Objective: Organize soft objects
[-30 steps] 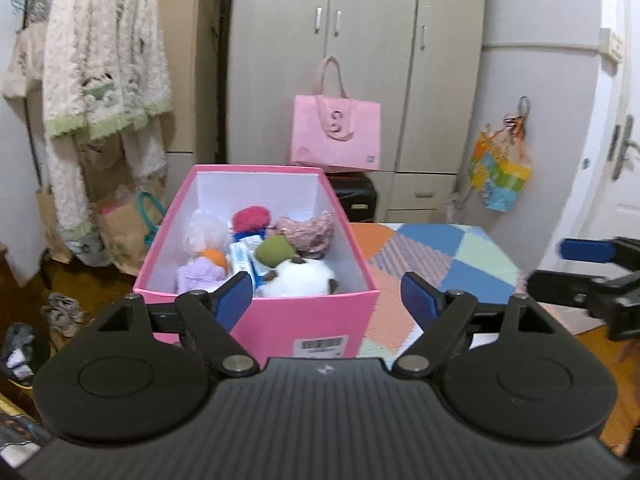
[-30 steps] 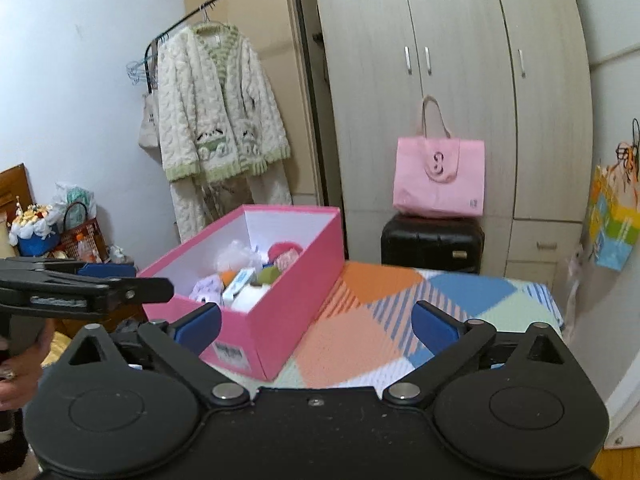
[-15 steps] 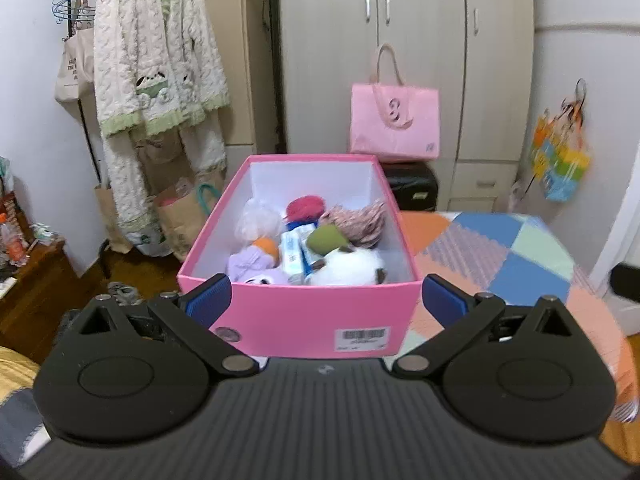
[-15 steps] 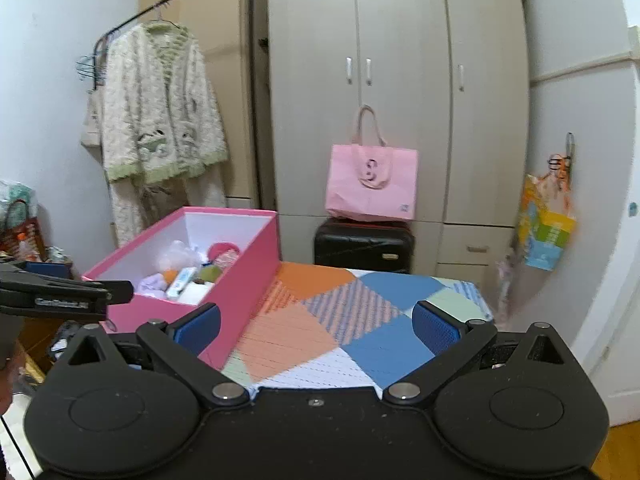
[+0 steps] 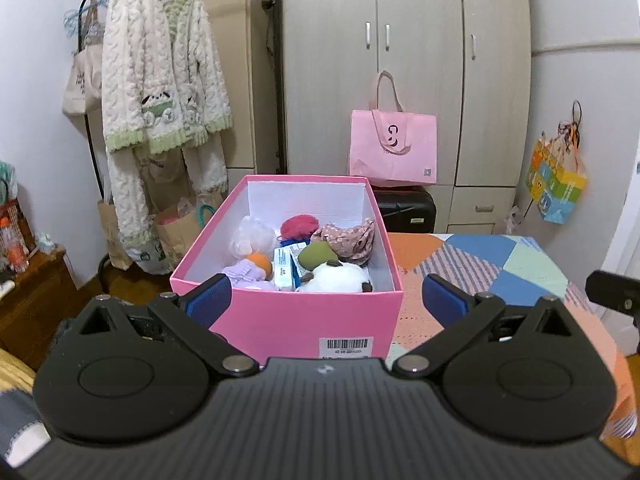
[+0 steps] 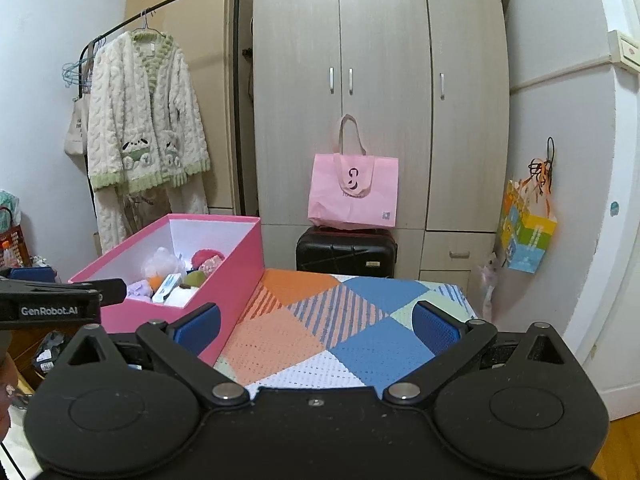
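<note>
A: Where do your soft things sit?
B: Inside the pink box (image 5: 304,320) on the patchwork cloth (image 6: 320,336): white plush (image 5: 340,278) nearest you, green one (image 5: 318,254) behind it.
A: Your grippers?
B: Left gripper (image 5: 326,300) spread wide before the box, empty. Right gripper (image 6: 316,326), right of the box, gapes empty too.

"GenRobot.AI" is showing on the left gripper (image 6: 60,308); barcode label (image 5: 347,347) on pink box (image 5: 304,320) is staying unreadable.
</note>
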`<control>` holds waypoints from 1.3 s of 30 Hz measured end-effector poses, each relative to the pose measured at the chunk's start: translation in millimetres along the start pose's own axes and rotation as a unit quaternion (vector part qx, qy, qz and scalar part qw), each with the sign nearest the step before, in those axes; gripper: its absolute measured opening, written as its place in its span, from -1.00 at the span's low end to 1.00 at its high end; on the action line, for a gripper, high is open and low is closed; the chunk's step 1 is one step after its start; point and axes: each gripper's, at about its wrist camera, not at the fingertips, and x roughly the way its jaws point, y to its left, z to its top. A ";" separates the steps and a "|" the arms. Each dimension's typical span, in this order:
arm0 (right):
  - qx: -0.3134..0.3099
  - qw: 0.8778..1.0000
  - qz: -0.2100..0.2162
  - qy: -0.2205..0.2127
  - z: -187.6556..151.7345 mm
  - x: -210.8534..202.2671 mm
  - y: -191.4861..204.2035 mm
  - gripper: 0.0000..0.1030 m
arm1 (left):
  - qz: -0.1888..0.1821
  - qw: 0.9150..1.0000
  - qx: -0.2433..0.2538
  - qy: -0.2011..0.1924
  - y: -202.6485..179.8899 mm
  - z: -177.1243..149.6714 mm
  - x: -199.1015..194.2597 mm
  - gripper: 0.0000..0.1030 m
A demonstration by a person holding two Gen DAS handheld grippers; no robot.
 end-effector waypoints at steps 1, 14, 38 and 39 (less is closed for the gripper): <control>-0.002 1.000 -0.004 0.000 -1.1 -0.3 1.6 1.00 | 0.000 1.000 0.006 0.000 -1.6 -1.2 0.1 1.00; 0.001 0.999 -0.042 0.017 -12.0 0.7 6.9 1.00 | -0.007 1.000 0.023 -0.007 -6.9 -13.6 -4.0 1.00; -0.010 0.997 -0.075 -0.005 -22.5 -2.7 21.2 1.00 | 0.003 0.999 0.028 -0.015 -7.9 -20.9 -3.8 1.00; -0.011 0.997 -0.076 -0.004 -22.5 -2.4 22.0 1.00 | 0.003 1.000 0.029 -0.012 -8.6 -21.1 -2.9 1.00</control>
